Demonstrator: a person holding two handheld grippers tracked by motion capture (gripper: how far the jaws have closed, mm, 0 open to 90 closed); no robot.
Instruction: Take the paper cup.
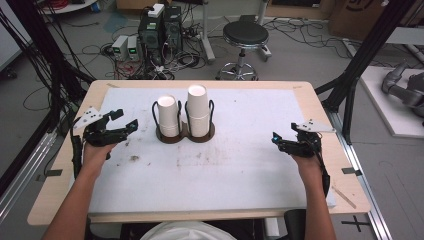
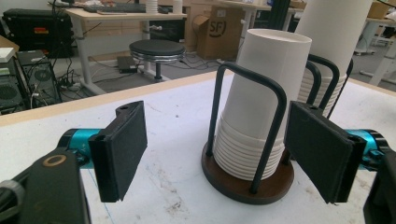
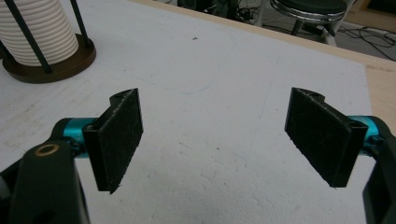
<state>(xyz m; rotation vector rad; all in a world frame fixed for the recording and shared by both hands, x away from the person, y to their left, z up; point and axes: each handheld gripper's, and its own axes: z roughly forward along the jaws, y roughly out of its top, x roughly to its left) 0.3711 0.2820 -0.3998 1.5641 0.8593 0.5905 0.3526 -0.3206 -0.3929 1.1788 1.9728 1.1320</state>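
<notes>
Two stacks of white paper cups stand upside down in a dark round-based wire holder [image 1: 185, 134] at the middle back of the white mat. The left stack [image 1: 168, 115] is shorter than the right stack [image 1: 198, 110]. My left gripper [image 1: 126, 123] is held to the left of the holder, pointing at it, open and holding nothing. In the left gripper view the near stack [image 2: 261, 102] rises between the two black pads [image 2: 122, 149], a short way ahead of them. My right gripper [image 1: 275, 137] rests at the right of the mat, open over bare mat [image 3: 210, 121], nothing between its pads.
The white foam mat [image 1: 240, 165] covers most of a wooden table [image 1: 50, 195]. Small dark stains mark the mat near the left hand [image 1: 134, 158]. Behind the table are a black stool [image 1: 245, 35], computer cases [image 1: 160, 30] and floor cables. Black frame posts flank both sides.
</notes>
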